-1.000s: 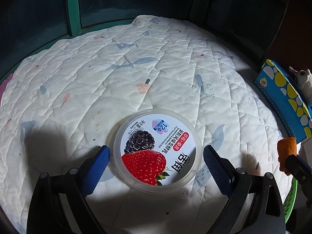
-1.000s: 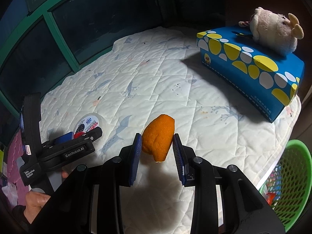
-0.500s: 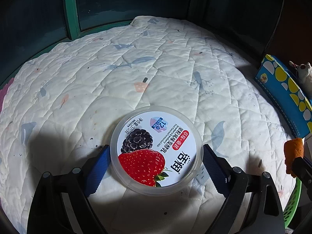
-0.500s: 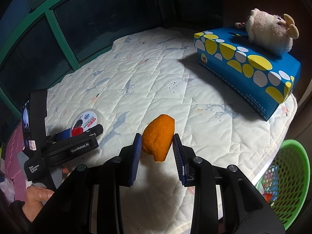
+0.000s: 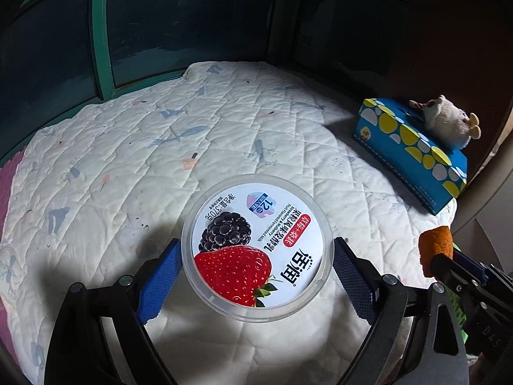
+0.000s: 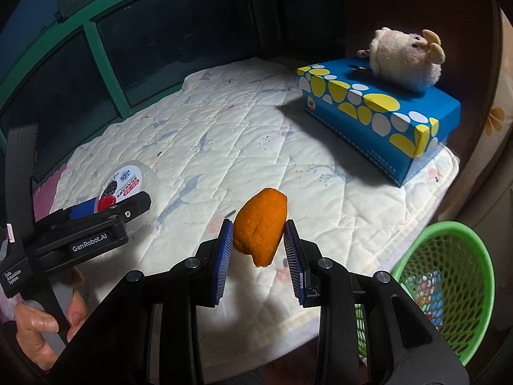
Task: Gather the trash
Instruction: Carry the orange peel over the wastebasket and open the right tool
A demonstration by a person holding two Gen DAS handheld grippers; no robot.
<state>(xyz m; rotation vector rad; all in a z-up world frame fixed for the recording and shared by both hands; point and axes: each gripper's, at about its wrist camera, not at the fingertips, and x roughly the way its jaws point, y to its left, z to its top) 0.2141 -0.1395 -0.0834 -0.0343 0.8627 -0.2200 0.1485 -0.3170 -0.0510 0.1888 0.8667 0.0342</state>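
Covering most of both views is a white quilted bed pad [image 5: 134, 173] w/ faint blue & pink prints, backed by dark windows in a green frame [image 5: 102, 32]. At the pad's far right sits a blue tissue box [image 6: 381, 112] w/ yellow & white dots, a small plush toy [image 6: 404, 56] resting on top of it. Off the pad's right edge, lower down, stands a green mesh basket [image 6: 449, 292] w/ some colourful bits inside, too small to tell what.

L gripper [image 5: 255, 276]: blue-padded fingers [image 5: 158, 280] are spread wide on both sides of a round yogurt tub [image 5: 256, 247], clear lid up, strawberry & blackberry label. The left pad sits right at the tub's rim and the right pad likewise; can't tell from the pics if they actually press it, or whether the tub is lifted or resting on the pad. In the right wrist view the tub [image 6: 130, 183] shows near the pad's left side, at the L gripper's tips, w/ the person's hand [image 6: 41, 324] below.

R gripper [image 6: 258, 247]: fingers clamped on an orange peel piece [image 6: 261, 226], held above the pad's near edge, well left of the basket.
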